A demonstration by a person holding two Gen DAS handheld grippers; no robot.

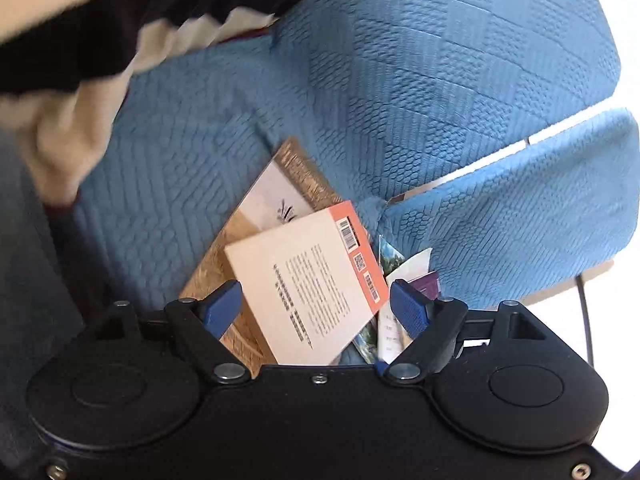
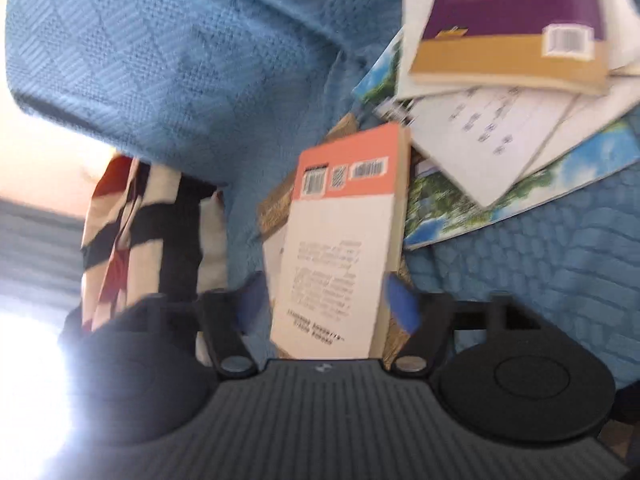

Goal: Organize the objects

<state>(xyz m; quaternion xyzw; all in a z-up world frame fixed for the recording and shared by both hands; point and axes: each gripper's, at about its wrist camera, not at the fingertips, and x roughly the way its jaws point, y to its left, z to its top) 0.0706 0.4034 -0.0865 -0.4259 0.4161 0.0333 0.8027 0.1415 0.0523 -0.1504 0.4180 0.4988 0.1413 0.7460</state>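
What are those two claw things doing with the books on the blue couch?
A person is tidying books on a blue couch, one hand-held gripper in each hand. The left hand-held gripper and the right hand-held gripper are both open around the same orange-and-white book, not squeezing it. That book lies on a brown book. A messy pile of papers sits beside them.

Left gripper (image 1: pixel 316 300) jaws apart, orange-edged book (image 1: pixel 308 280) between, blue cover (image 1: pixel 400 80)
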